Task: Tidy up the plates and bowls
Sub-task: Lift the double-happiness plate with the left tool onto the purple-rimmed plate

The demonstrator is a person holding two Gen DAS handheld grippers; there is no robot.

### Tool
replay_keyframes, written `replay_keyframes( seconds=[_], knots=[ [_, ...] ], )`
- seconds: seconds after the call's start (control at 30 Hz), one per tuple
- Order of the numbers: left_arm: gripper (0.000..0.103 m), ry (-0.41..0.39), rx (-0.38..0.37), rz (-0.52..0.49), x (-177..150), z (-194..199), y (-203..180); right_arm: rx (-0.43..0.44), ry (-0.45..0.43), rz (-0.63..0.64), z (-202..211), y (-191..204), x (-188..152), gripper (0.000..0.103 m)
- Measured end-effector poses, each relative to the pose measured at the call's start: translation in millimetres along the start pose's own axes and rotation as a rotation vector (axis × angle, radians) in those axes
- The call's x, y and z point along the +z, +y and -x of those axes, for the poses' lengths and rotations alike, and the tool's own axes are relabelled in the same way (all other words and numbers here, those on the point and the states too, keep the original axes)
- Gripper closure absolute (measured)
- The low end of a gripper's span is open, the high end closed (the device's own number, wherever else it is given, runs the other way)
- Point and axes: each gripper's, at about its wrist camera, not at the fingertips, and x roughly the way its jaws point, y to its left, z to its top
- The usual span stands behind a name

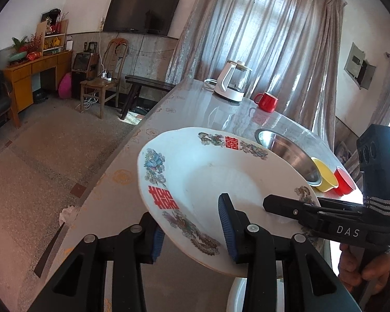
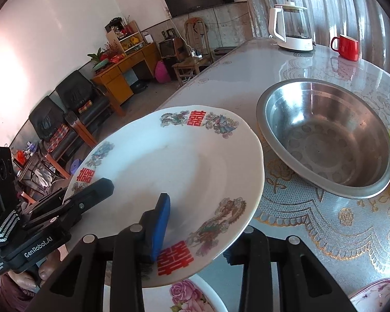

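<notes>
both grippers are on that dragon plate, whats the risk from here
The white dragon plate is tilted, pinched only at its near rim by the left gripper and right gripper; uneven motion could make it slip. Beyond its far edge sits the steel bowl, which it could clip. A rose-patterned plate lies underneath, so a drop could chip both.

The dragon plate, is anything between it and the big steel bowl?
Nothing visible. The dragon plate, clamped at its near rim by both the left gripper and right gripper, sits tilted beside the steel bowl, with only bare tablecloth between.
</notes>
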Motion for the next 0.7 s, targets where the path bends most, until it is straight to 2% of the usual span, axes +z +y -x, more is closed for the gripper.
replay_keyframes(
  seconds=[0.3, 0.7],
  knots=[
    [0.064, -0.067, -0.057, -0.082, -5, 48, -37, 0.025, -0.077, 0.014, 57, 4, -15, 0.069],
    [0.062, -0.022, -0.238, -0.212, -35, 74, -118, -0.043, -0.121, -0.001, 144, -26, -70, 0.069]
  ],
)
